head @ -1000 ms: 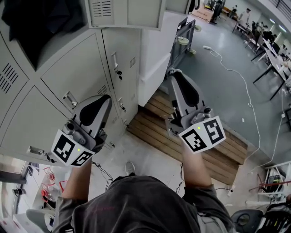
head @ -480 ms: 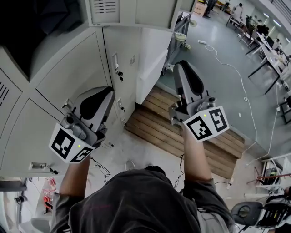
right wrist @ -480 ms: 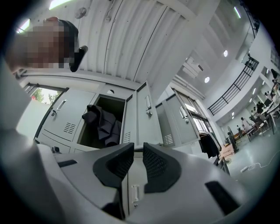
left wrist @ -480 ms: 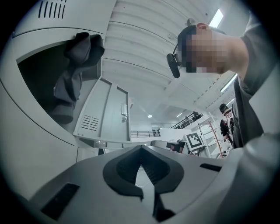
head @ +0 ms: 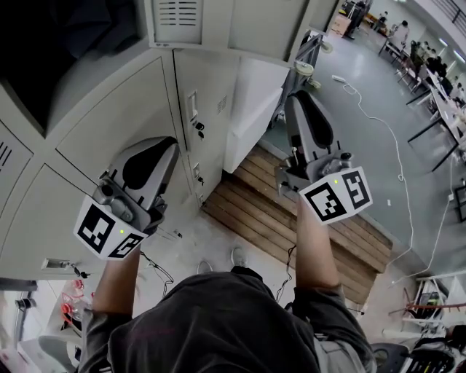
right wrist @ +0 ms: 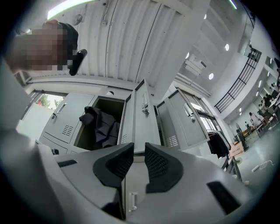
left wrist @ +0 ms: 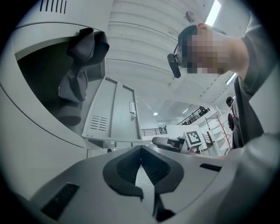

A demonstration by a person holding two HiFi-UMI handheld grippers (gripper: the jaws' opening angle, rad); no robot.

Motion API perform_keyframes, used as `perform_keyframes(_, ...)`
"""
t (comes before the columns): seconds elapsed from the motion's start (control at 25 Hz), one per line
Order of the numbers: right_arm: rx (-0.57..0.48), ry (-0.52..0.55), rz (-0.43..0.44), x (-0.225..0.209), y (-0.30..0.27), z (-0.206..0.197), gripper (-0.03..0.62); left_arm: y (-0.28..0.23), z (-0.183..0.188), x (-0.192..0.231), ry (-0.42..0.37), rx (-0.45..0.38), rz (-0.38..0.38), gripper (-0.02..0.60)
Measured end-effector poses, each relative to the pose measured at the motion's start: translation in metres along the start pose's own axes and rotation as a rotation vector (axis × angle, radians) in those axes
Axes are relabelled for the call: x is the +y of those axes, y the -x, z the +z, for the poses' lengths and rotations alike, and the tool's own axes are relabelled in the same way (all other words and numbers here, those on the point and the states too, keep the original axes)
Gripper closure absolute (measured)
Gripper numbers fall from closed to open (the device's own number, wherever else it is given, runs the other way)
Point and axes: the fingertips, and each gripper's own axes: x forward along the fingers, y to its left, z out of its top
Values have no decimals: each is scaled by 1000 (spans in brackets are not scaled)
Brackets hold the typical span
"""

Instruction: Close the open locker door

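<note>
Over the last second the right gripper (head: 306,116) has drifted a little to the right in the head view, while the left gripper (head: 156,156) has barely shifted in front of the lower lockers.

At the upper left corner of the locker bank one compartment gapes, with a dark garment (left wrist: 81,61) hanging inside. Below it, the left gripper points up at the lockers. Its jaws meet at the tips with nothing between them, leaving only a thin wedge of light nearer the camera.

The locker door (head: 200,22) is still open. It swings out from the compartment's right edge, its vent slots showing at the top edge of the head view. Neither gripper touches it, and both sit lower (the head view puts them level with the closed doors beneath). One of those closed doors carries a small handle (head: 193,108), between the two grippers.

The right gripper's jaws stand apart with a clear, even gap and hold nothing. Seen through its view, the gap lines up with the open door's edge. On the floor under it lies a wooden pallet (head: 255,211), and further right a white cable (head: 397,146) trails across the grey floor.
</note>
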Motion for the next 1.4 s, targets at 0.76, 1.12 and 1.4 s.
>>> perform_keyframes(0.76,-28,-141,262,-48,-55,3,477,-51,-14,6,-81,27,209,566)
perform_keyframes(1.12,-40,-255,402,-52,-66,6,476,-59,-15,-1,-121,41,295,566)
perform_keyframes(1.4,-34,-298,477,-49,-69,1,477,-59,-15,-8,-145,57,350,566)
